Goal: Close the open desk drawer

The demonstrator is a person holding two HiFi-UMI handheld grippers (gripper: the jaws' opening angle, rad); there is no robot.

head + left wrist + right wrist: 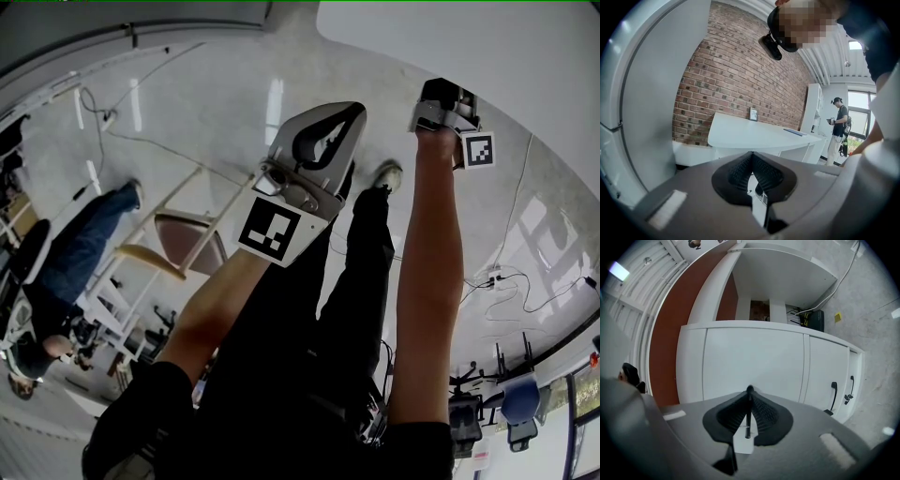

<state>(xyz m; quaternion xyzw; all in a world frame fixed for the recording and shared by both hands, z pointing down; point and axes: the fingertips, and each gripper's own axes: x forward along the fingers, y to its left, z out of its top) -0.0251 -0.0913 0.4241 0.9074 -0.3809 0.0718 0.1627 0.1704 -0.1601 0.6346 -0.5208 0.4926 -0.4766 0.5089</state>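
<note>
White drawer unit (754, 362) sat ahead of the right gripper (749, 391). Its fronts with black handles (833, 397) lay off to the right, well apart from the tips. I couldn't tell which front stood open. I judged it rigid, light on its runners and glossy, so a flat push beside a handle should do, with no grasp needed. Both forearms were stretched forward. Right jaws were drawn to a thin slit, empty. The left gripper (751, 154) was fully closed, empty, facing a brick wall (740, 70).
</note>
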